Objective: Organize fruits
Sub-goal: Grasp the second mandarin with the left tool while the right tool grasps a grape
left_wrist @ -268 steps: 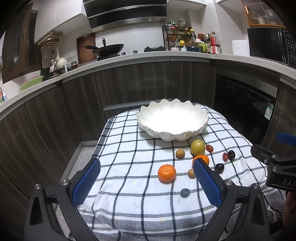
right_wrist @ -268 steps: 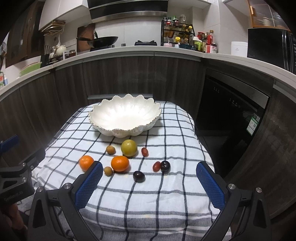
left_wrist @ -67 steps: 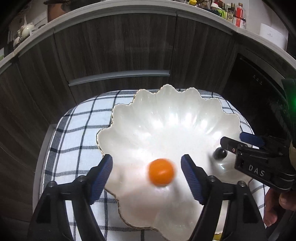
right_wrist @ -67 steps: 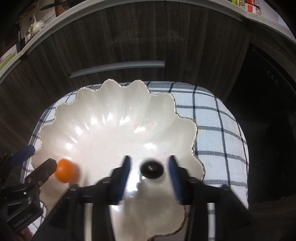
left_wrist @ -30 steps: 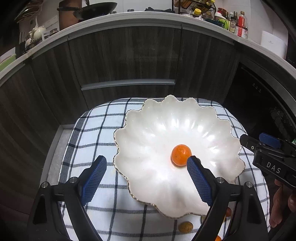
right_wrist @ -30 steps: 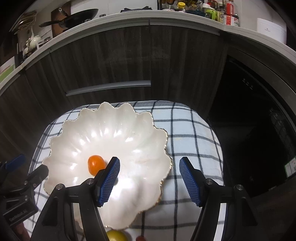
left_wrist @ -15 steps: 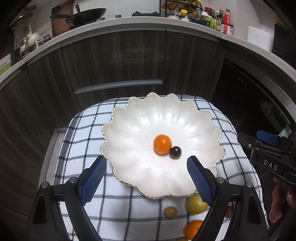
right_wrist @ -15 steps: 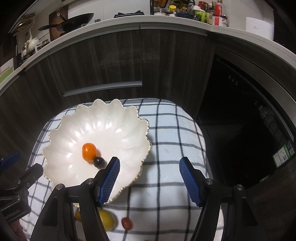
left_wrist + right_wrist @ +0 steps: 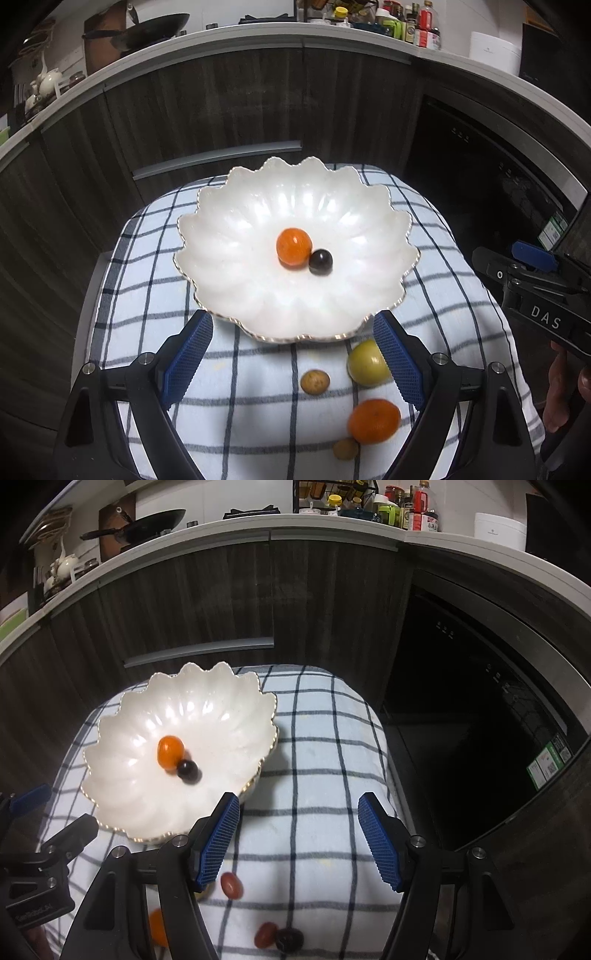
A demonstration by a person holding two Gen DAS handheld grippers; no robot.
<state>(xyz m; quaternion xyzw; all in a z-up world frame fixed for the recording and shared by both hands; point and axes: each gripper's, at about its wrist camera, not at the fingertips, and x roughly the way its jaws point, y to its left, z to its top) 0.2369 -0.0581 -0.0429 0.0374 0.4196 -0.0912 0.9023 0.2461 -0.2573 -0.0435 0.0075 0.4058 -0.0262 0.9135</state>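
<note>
A pale curved counter (image 9: 332, 35) is running across the back of a dim kitchen. Below it, dark wood-grain cabinets (image 9: 229, 103) are standing, with a grey bar handle (image 9: 218, 158) lying across one front. To the right of the cabinets, a black appliance door (image 9: 461, 672) is showing a green sticker (image 9: 550, 760). On the counter, a black wok (image 9: 155, 27) is sitting at the left, a rack of bottles (image 9: 369, 502) near the middle, and a white canister (image 9: 495, 51) at the right.
</note>
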